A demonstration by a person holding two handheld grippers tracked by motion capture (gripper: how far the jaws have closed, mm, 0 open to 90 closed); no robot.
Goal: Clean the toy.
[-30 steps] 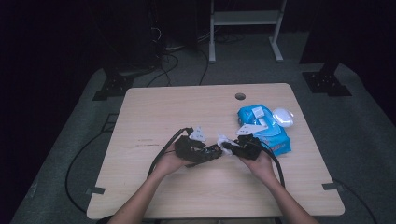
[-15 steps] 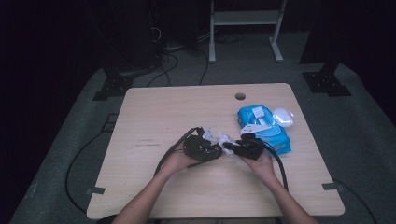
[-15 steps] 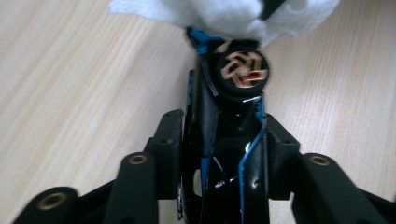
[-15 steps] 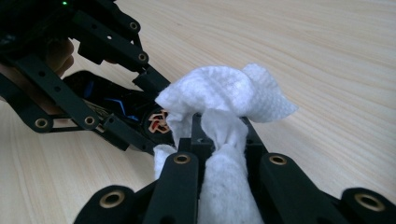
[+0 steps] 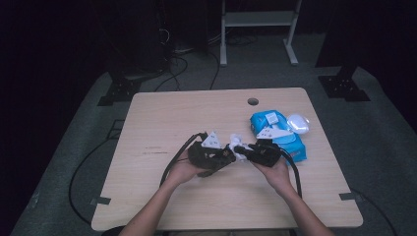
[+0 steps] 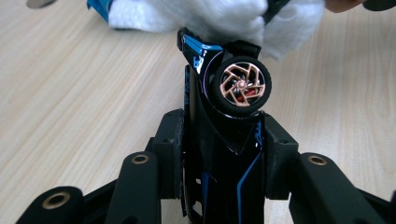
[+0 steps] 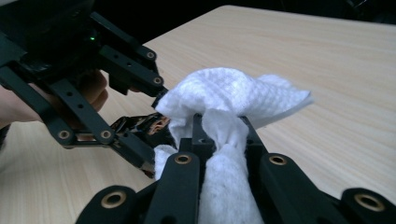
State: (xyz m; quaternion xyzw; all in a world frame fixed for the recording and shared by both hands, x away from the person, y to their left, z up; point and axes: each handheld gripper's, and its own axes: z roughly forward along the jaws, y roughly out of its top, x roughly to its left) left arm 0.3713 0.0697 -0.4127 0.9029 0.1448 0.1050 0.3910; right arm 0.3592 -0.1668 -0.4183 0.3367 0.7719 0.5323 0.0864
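Meeting mid-tabletop point(image 5: 162, 128), the left claw point(image 5: 223, 156) clamps a black toy car point(image 6: 224, 130); the right claw point(image 5: 241, 150) pinches a white wipe point(image 7: 229, 107) against it. Toward the right edge, a blue wipe pack point(image 5: 290, 140) lies.

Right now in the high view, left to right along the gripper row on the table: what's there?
left gripper shut on the black toy car → white wipe → right gripper shut on that wipe → blue wipes pack, with the clear lid at its far right.
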